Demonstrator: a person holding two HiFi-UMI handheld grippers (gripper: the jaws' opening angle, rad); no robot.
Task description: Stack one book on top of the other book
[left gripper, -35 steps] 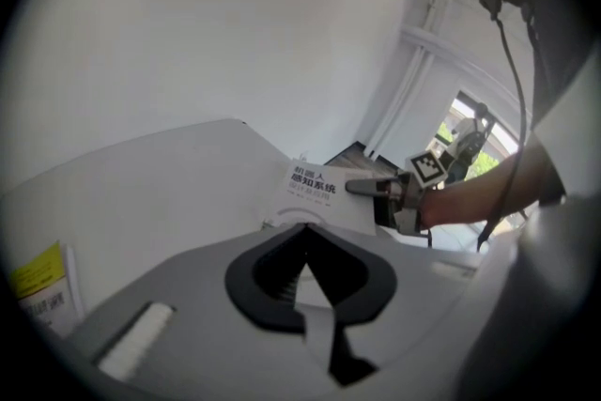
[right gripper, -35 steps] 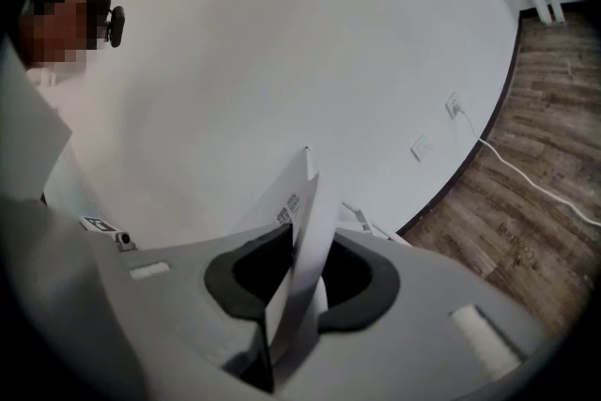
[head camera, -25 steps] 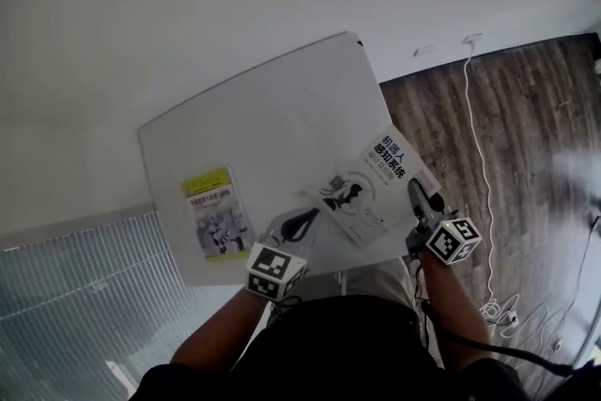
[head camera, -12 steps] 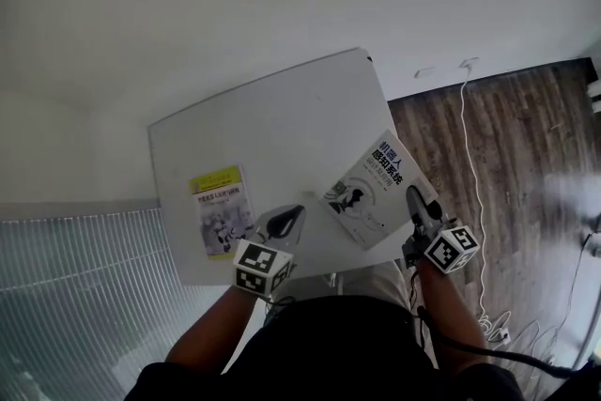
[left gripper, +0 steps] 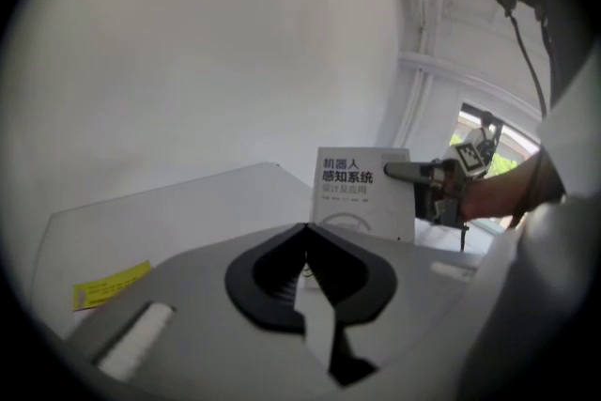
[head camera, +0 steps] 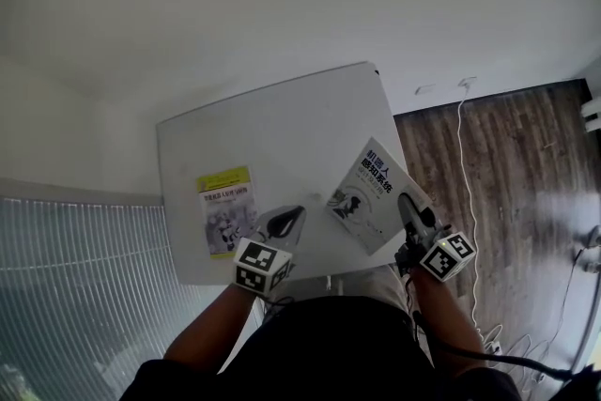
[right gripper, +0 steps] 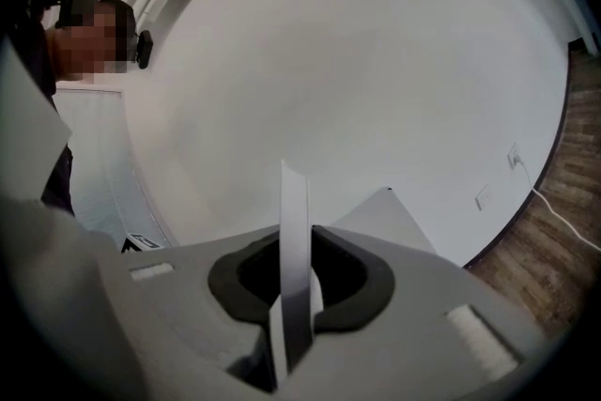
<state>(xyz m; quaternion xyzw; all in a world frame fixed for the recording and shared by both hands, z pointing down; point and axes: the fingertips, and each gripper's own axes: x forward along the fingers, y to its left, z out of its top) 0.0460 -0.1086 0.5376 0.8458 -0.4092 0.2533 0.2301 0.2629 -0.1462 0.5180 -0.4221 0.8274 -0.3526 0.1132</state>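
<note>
Your right claw (head camera: 406, 200) clamps the white book's (head camera: 369, 192) edge, book upright. Left claw (head camera: 289, 219) closed, empty; yellow book (head camera: 225, 209) lies flat on worktop (head camera: 282, 122) left of it.

Head view: camera high above the white rectangular table (head camera: 272, 136), facing steeply down, far enough off to take in the whole tabletop. Left gripper (head camera: 286, 219) at 6 o'clock, right gripper (head camera: 406, 202) at 5 o'clock, dark wooden plank floor (head camera: 507, 174) at 3 o'clock.

Left gripper view: camera close behind its own jaws, low over the table, facing across it. White paperback book (left gripper: 362, 192) and right gripper at 3 o'clock, yellow-topped paperback book (left gripper: 111, 285) at 8 o'clock. All are shared with head view.

Right gripper view: camera close behind its own jaws, near level, facing the plain white wall (right gripper: 329, 61). White paperback book edge-on, very near. Table corner and floor at 4 o'clock are shared with head view.
</note>
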